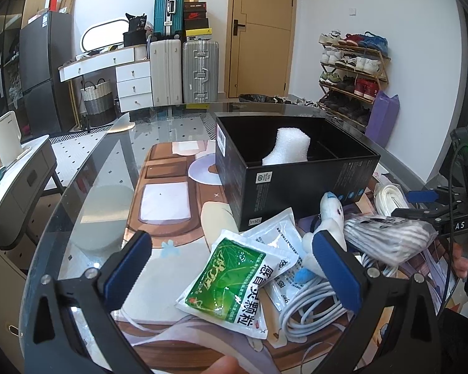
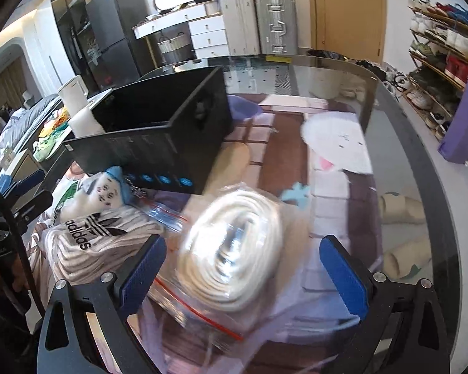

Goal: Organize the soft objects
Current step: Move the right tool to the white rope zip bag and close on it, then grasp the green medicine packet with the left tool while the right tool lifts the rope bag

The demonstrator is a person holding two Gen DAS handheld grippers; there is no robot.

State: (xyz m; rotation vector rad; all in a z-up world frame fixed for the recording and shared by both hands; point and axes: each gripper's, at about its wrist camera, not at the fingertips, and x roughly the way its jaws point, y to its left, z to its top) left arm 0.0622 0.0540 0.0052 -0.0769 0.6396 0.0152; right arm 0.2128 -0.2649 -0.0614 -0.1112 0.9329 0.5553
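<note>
While the black box [image 1: 296, 168] holds only a white foam piece [image 1: 288, 146], we judge the sorting barely begun: just left of the box front, our left gripper [image 1: 237, 268] hangs wide open and empty over the green sachet [image 1: 224, 283], its long axis running diagonally toward the box. Right of the box front, our right gripper [image 2: 243, 268] is spread wide around the bagged coil of cream cord [image 2: 234, 249] lying flat, not yet pinched; next we close, lift and carry it boxward.
</note>
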